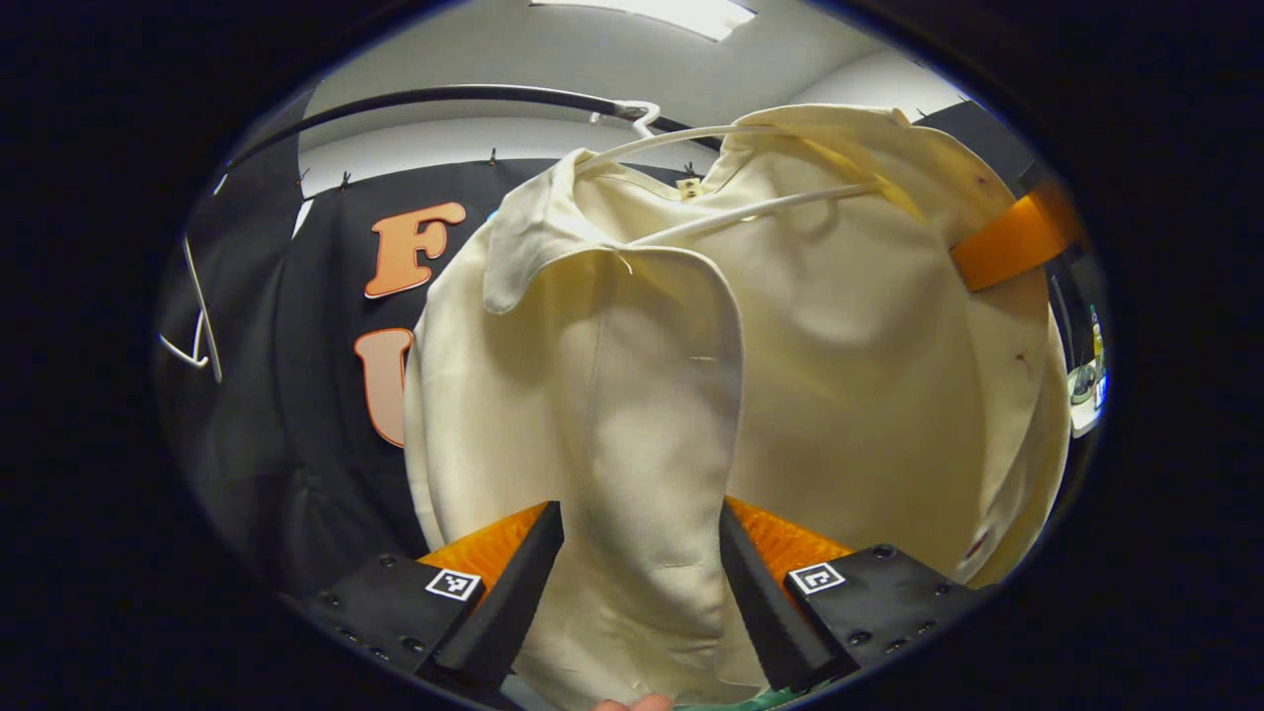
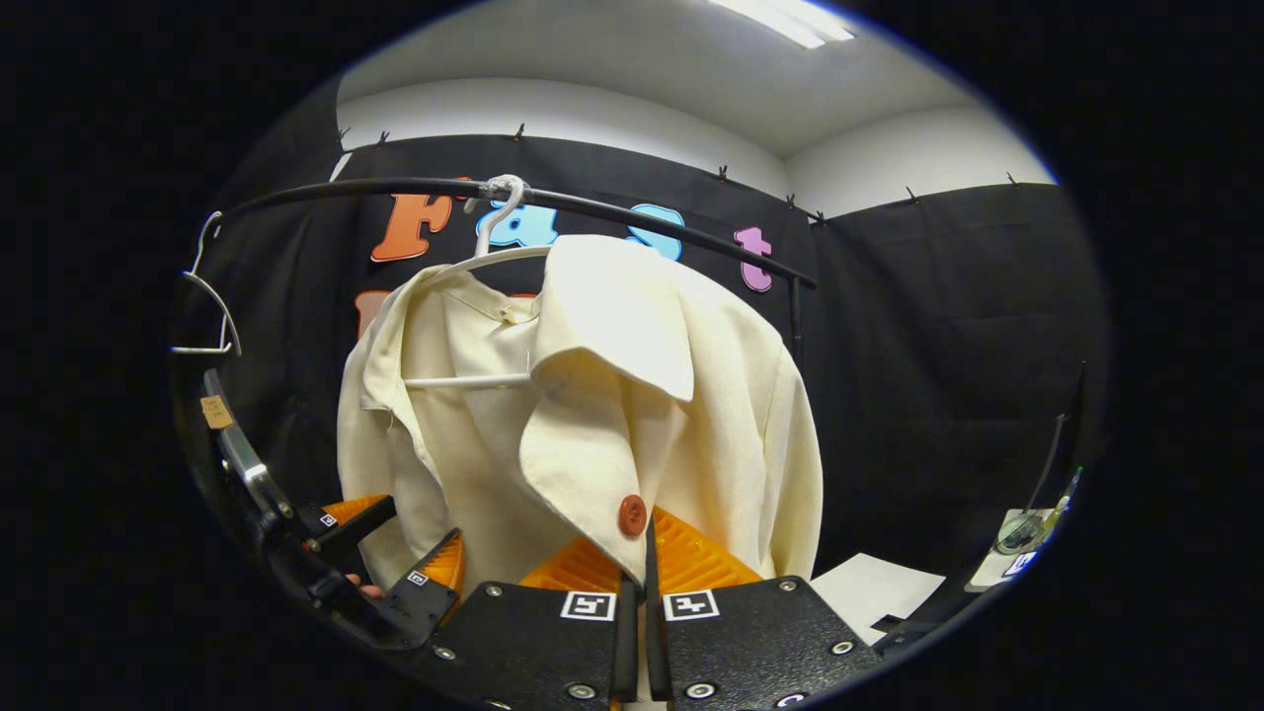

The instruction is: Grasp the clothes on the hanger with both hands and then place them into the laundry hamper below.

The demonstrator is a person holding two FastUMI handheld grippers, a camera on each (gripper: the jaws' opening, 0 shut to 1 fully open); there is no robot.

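Observation:
A cream jacket (image 1: pixel 839 326) hangs on a white hanger (image 1: pixel 691 138) from a black rail (image 1: pixel 444 96). In the left gripper view my left gripper (image 1: pixel 642 592) stands open, one front panel of the jacket hanging in the wide gap between its fingers. The right gripper view shows the same jacket (image 2: pixel 612 395) with a red button (image 2: pixel 632 514) on its front flap. My right gripper (image 2: pixel 642 563) is shut on that flap's edge just below the button. The left gripper (image 2: pixel 395 548) is at the jacket's lower left edge, held by a hand. Part of the right gripper (image 1: pixel 1007 242) shows at the jacket's far shoulder.
A bare hanger (image 2: pixel 202 296) hangs at the left end of the rail (image 2: pixel 612 207). A white sheet (image 2: pixel 874 588) and small bottles (image 2: pixel 1027 528) lie on a surface at the lower right. Black cloth walls close in behind.

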